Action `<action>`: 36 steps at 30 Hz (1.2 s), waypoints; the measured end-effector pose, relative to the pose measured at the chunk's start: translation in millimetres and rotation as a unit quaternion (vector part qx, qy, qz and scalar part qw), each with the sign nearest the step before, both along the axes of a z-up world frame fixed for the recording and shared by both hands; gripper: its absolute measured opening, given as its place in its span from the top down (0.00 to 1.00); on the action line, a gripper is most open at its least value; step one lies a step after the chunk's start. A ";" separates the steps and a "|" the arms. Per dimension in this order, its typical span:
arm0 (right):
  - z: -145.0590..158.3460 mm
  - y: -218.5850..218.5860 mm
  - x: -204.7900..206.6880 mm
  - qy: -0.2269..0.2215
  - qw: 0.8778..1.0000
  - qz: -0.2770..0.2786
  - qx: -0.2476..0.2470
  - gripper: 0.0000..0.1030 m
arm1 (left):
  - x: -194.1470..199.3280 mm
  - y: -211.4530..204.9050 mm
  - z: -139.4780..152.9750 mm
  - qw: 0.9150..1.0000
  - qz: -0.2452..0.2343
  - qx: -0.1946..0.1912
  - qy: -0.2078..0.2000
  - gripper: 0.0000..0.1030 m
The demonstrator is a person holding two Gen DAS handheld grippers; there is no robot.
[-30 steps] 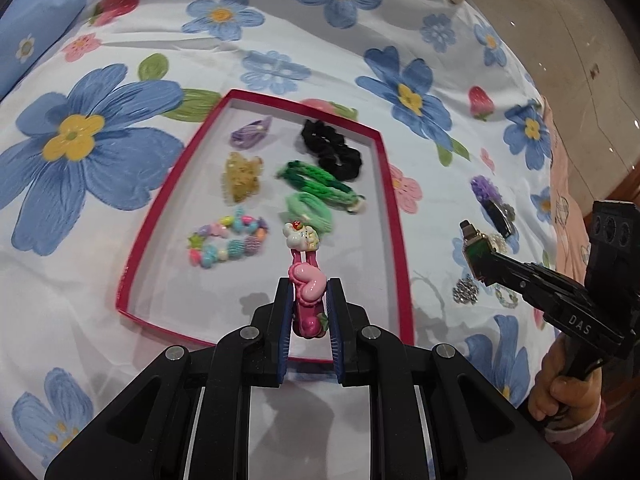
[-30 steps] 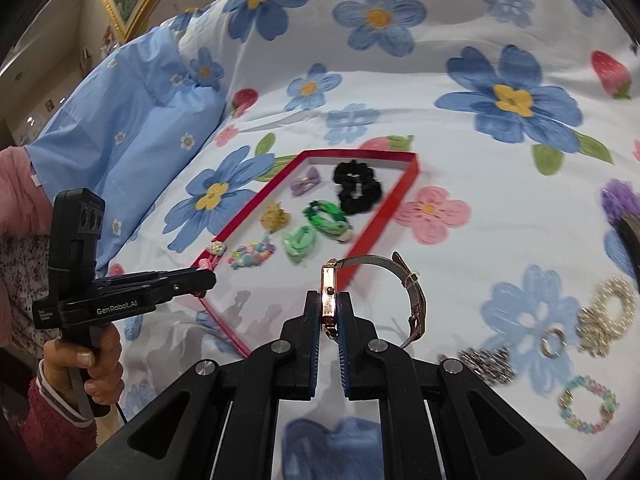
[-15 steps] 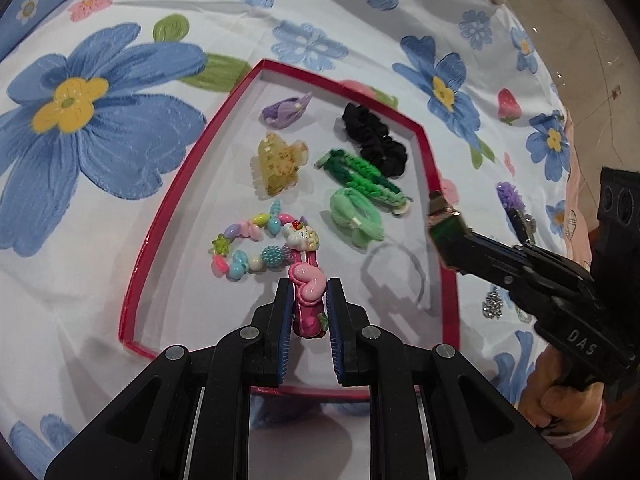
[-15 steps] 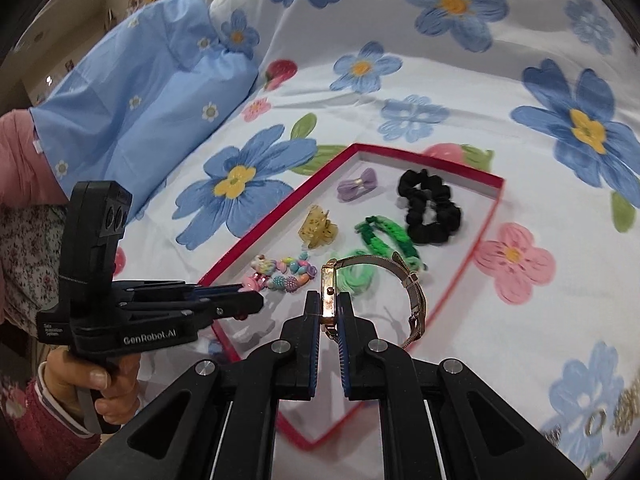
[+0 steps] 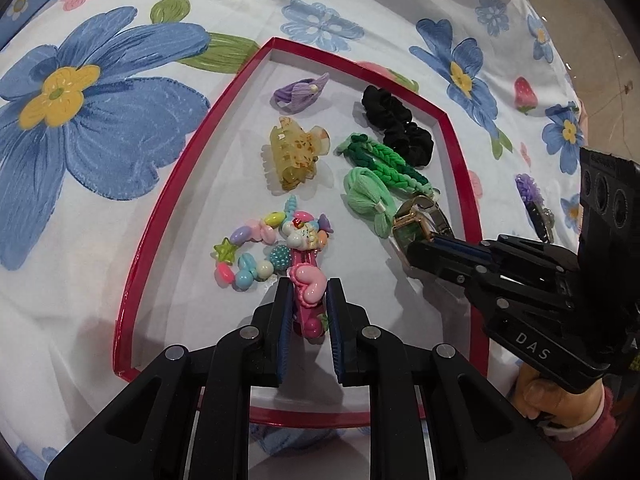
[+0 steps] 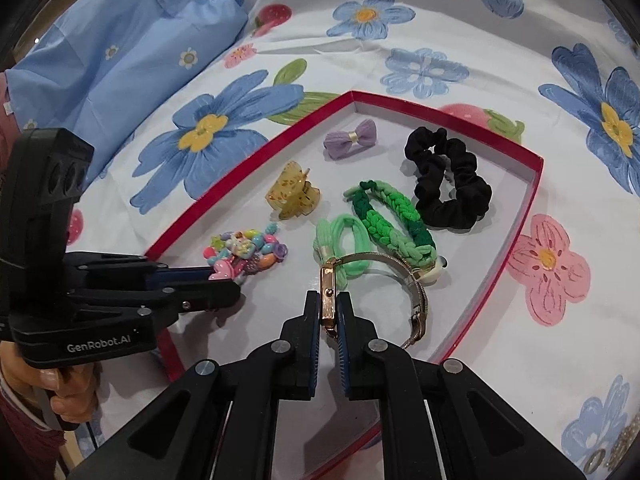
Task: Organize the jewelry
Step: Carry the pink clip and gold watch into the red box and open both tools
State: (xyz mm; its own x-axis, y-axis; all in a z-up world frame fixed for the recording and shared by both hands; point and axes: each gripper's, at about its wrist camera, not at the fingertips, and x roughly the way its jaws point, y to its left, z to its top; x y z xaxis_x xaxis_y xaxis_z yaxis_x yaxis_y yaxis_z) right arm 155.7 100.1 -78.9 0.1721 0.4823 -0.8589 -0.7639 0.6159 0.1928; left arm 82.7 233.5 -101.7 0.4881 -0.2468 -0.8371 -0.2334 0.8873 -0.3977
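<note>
Left wrist view: our left gripper (image 5: pixel 307 306) clamps the pink hair clip (image 5: pixel 306 286), whose tip overlaps the bead bracelet (image 5: pixel 256 248) just ahead and could snag it on release. Our right gripper (image 6: pixel 329 312) pinches the watch (image 6: pixel 329 294), strap draped on the green tie (image 6: pixel 344 246). Both have dropped from outside into the red tray (image 5: pixel 160 208).

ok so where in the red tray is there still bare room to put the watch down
Bare floor lies along the tray's near side, between the two grippers, below the light green tie and bead bracelet. A thin strip runs beside the scrunchie at the right wall. The middle and far end are crowded.
</note>
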 end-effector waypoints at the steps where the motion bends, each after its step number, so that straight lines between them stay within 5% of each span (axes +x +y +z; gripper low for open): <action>1: -1.6 0.8 0.8 0.003 1.000 0.002 -0.002 0.92 | 0.1 -0.1 0.1 1.000 0.000 0.001 0.000 0.85; 14: -5.2 2.0 0.4 0.015 1.000 0.008 0.001 0.86 | -1.6 -4.7 5.1 1.000 0.002 0.018 -0.002 0.80; 20: 0.2 -5.6 -0.5 0.011 1.000 -0.002 0.013 0.63 | -5.4 -8.8 10.7 1.000 0.001 0.026 -0.007 0.78; 36: 53.1 -64.9 -17.8 -0.013 0.994 -0.055 0.092 0.63 | -35.2 -22.5 45.4 0.998 0.026 0.017 -0.052 0.69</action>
State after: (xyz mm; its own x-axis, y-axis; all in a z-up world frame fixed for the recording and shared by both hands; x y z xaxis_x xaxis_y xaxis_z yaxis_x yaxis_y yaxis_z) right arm 137.9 35.2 -25.8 0.2532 0.6073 -0.7530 -0.6992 0.6528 0.2914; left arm 47.5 210.9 -56.2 0.5837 -0.1911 -0.7892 -0.2388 0.8885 -0.3918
